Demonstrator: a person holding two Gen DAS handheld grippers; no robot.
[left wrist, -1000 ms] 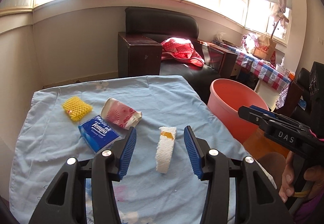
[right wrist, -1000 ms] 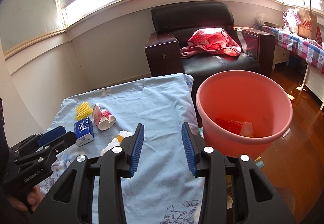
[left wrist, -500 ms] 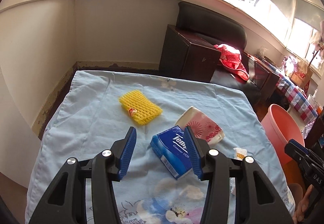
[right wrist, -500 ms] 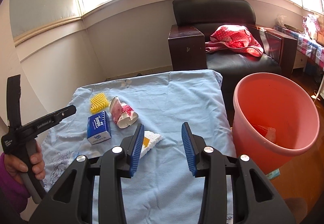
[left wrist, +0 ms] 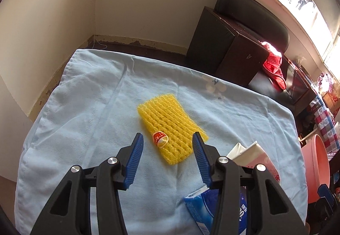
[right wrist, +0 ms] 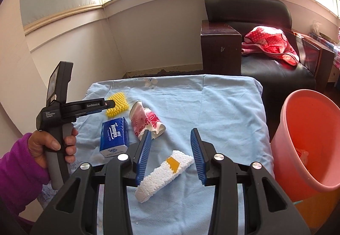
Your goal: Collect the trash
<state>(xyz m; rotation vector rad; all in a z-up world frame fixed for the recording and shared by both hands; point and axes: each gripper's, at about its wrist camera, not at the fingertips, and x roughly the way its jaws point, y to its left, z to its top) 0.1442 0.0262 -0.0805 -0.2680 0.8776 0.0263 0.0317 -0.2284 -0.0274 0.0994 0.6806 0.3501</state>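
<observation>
The left gripper [left wrist: 166, 145] is hovering over a flat yellow foam fruit net [left wrist: 171, 127] with a small red sticker, which is lying near the far left part of the surface covered by a pale blue cloth [left wrist: 85, 107]. Its jaws are closing, yet the blue ribbed pads are standing apart on either side of the net's near end and are not pressing on it. In the right wrist view this gripper [right wrist: 110, 104] is seen from the side, held by a hand [right wrist: 51, 145] in a purple sleeve [right wrist: 19, 173], its tip over the same yellow net [right wrist: 118, 105].

Just beside the net, toward the person, a blue rectangular pack of tissues [right wrist: 114, 138] is lying flat, and a crumpled pink and white paper cup [right wrist: 146, 121] is lying on its side next to it. In the left wrist view the cup [left wrist: 258, 159] and the tissue pack [left wrist: 204, 207] are showing partly behind the gripper's right finger.

The right gripper [right wrist: 171, 151] is hanging above a long white foam strip [right wrist: 163, 175] with a yellow patch, lying near the front of the cloth. Its jaws are standing partly open with nothing between the pads; the strip is lying below them, and I cannot tell whether they are touching it.

A round salmon-pink plastic bucket [right wrist: 306, 145] is standing on the floor just beside the right edge of the surface, with some scraps in its bottom. Behind the surface a black leather armchair [right wrist: 255, 22] is carrying a red dotted cloth [right wrist: 269, 43].
</observation>
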